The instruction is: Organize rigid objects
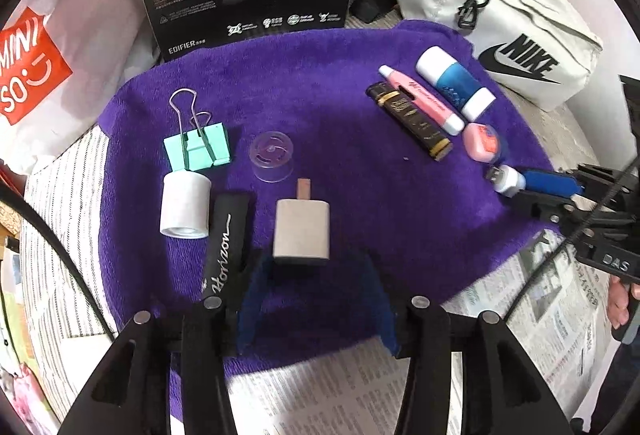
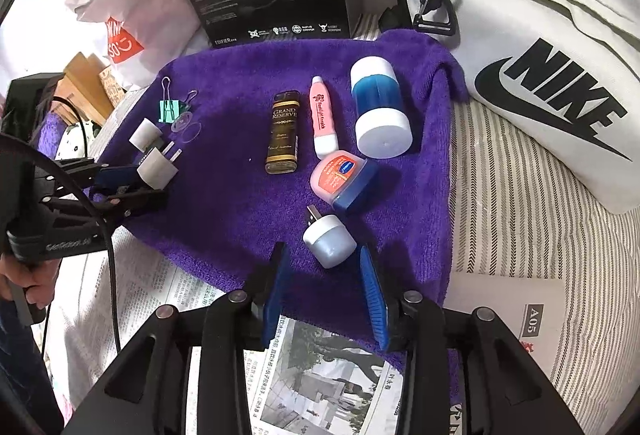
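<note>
Newspaper [image 2: 320, 387] lay nearest, under the edge of a purple towel [image 1: 340, 115]. Over it the left gripper [image 1: 316, 299] stood parted, empty, a white charger plug [image 1: 302, 231] lying just ahead of its fingers. The right gripper [image 2: 324, 295] was likewise open, with a small white USB adapter [image 2: 330, 239] resting free between its blue pads. Farther back on the towel lay a green binder clip [image 1: 200, 151], a dark bottle [image 2: 284, 131] and a pink tube [image 2: 322, 115].

purple towel [image 2: 224, 195], mint binder clip [image 1: 198, 151], pink tube [image 2: 323, 117], possibly grey-blue plug [image 2: 330, 241], striped sheet [image 2: 508, 195]
</note>
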